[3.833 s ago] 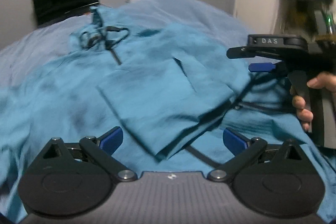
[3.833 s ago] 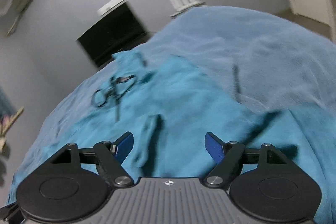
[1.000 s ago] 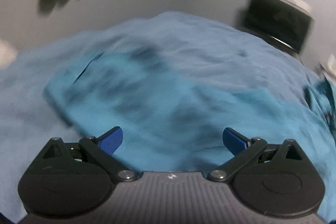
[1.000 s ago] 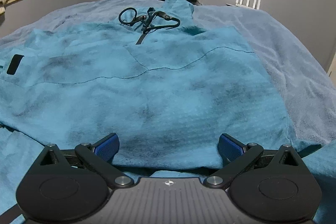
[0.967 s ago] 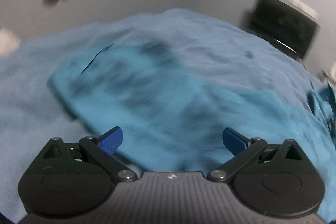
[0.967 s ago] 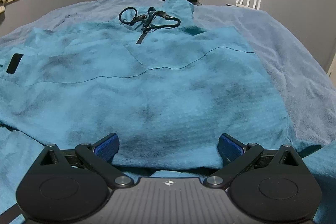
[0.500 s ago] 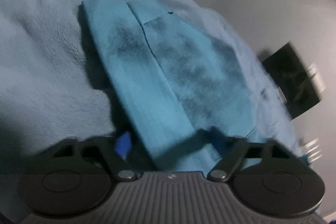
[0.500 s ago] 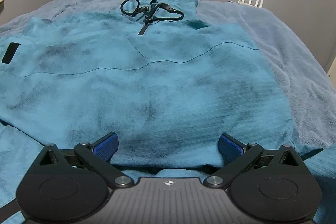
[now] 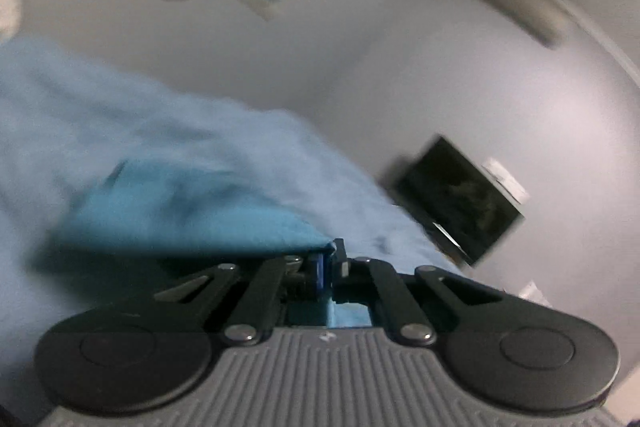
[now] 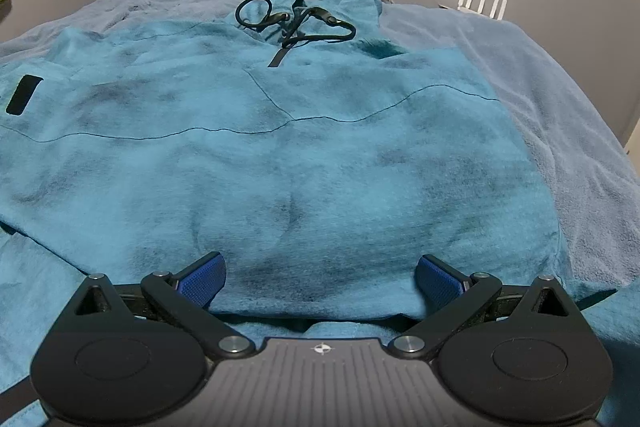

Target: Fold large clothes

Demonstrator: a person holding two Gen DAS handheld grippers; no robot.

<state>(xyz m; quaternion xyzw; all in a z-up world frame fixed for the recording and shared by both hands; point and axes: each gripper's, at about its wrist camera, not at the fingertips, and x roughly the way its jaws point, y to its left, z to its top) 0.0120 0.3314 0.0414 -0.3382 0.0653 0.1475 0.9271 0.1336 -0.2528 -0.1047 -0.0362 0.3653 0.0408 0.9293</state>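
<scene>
Two tools work one garment here. The left tool (image 9: 329,269) has its jaws pinched fully together on an edge of the teal hoodie (image 9: 188,219), and the cloth runs away ahead and to the left of it, lifted off the bed (image 9: 72,115). The right tool (image 10: 320,281) hovers with its jaws spread wide and nothing between them; the hoodie's body (image 10: 280,155) lies spread flat just ahead of it, hood and black drawcord (image 10: 296,21) at the far end.

The step in hand looks like carrying the gripped sleeve or side panel across the body. To do it well, the left tool should keep the pinch tight and draw the cloth in a low, even arc, so the fold line lands straight along the torso and does not drag the layers beneath. The right tool could press down near the intended crease to anchor the body.

The hoodie is a thick fleece with a soft, mottled nap, thin dark seam lines and a black patch (image 10: 24,95) on the left sleeve. It should drape heavily and cling a little to the plush, pale blue blanket. The left view is blurred, so exactly which part is gripped is unclear.
</scene>
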